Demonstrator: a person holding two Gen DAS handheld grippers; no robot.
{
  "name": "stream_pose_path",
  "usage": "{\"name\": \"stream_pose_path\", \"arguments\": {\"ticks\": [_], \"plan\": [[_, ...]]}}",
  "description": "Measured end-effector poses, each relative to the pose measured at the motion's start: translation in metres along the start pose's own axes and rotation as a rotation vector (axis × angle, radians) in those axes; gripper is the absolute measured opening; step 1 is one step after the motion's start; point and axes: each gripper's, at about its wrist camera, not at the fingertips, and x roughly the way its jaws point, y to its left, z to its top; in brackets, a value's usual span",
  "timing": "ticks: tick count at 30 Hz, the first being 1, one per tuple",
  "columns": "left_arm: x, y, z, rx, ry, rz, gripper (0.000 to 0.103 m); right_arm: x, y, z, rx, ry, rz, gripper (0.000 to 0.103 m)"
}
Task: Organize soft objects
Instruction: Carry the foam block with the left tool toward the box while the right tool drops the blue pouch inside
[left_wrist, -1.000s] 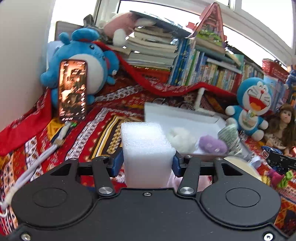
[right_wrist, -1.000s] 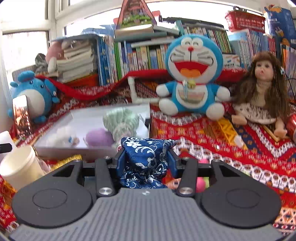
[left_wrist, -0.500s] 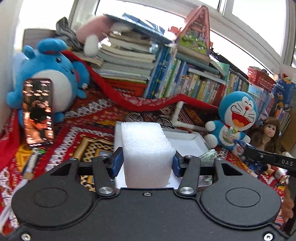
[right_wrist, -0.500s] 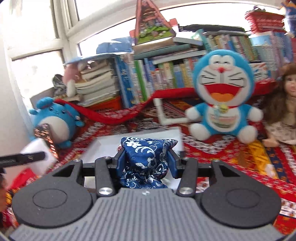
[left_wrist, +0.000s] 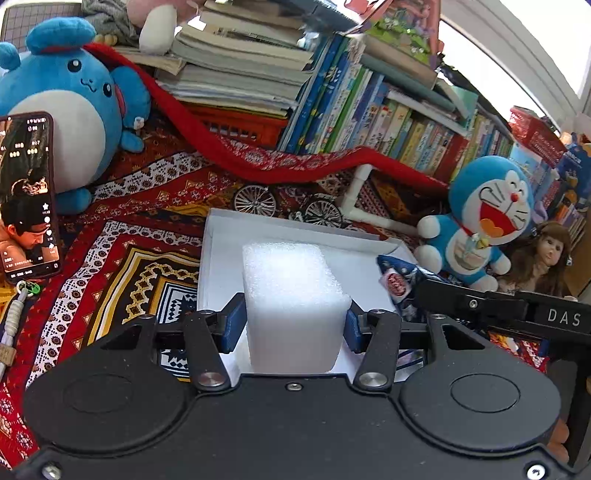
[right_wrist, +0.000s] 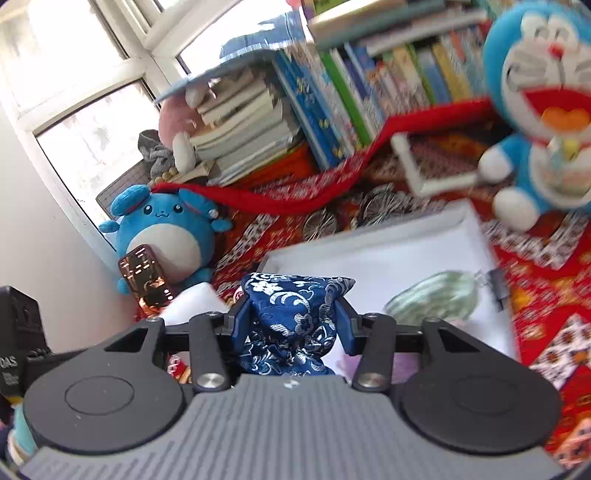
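Hovering over a patterned red cloth (left_wrist: 122, 266), both tongs carry loads toward the white tray (left_wrist: 221, 236) at centre.

Room, largest first: a wall of books (left_wrist: 369, 122) under bright windows; a blue plush (left_wrist: 66, 122) far left with a lit phone (left_wrist: 27, 195) leaning on it; a Doraemon plush (left_wrist: 487, 221) and a doll (left_wrist: 546, 254) right of the tray. The cloth is busy and rumpled, with a red band (left_wrist: 258, 162) draped along the books. Whether a table lies beneath, I cannot tell.

Key relation: the tray sits directly ahead of and below the left tongs (left_wrist: 295, 325), its long side running left to right. The left tongs are clamped on a white foam block (left_wrist: 295, 295), long axis pointing away from the camera, already over the tray's near edge. The right tongs (right_wrist: 291, 325) are clamped on a blue brocade pouch (right_wrist: 295, 314), approaching from the tray's right; the pouch also shows in the left view (left_wrist: 399, 277) at the tray's right rim. A green striped item (right_wrist: 436, 299) already lies in the tray.

Judgement: the left is nearer to a release; the next move likely lowers the block onto bare tray floor. The right view is blurred.
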Motion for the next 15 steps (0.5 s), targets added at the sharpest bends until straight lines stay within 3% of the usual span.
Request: {"name": "stream_pose_path", "arguments": {"ticks": [9,15], "plan": [[0.017,0.011,-0.003,-0.002,0.04,0.012,0.05,0.046,-0.028,-0.001,0.218,0.149,0.045,0.054],[0.02,0.017,-0.005,0.005,0.051,0.023,0.05,0.06,-0.04,-0.006,0.268,0.192,0.04,0.055]]}}
